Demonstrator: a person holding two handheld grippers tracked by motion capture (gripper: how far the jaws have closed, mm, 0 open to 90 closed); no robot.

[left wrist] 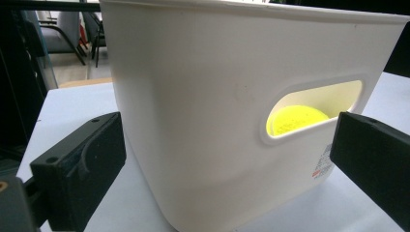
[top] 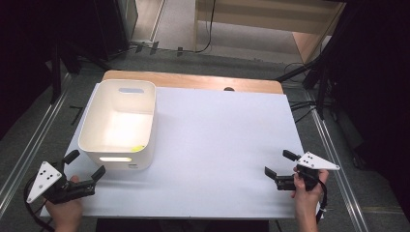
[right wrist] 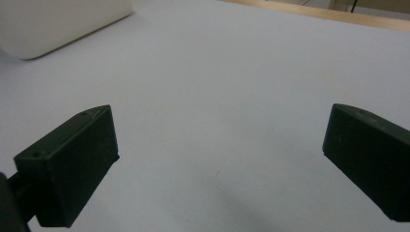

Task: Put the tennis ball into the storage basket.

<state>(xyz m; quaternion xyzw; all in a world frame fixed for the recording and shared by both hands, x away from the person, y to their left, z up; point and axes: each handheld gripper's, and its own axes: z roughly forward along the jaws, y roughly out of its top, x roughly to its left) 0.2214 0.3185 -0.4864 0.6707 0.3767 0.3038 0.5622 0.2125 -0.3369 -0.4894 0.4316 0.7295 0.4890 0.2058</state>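
The left gripper [top: 86,165] sat at the near left corner of the table [top: 222,145], its jaws spread wide and holding nothing, aimed at the near wall of the white bin [top: 118,123] just beside it. The person's left hand [top: 65,210] gripped it from below. In the left gripper view, the bin's wall rose close in front of the jaws, and a yellow object [left wrist: 296,118] lay inside, seen through the handle slot; what it was could not be told. From above, a bit of yellow showed at the bin's near right inner corner. The right gripper [top: 279,163] rested well apart at the near right, held by the right hand [top: 307,193], its jaws likewise spread over bare white tabletop, empty.
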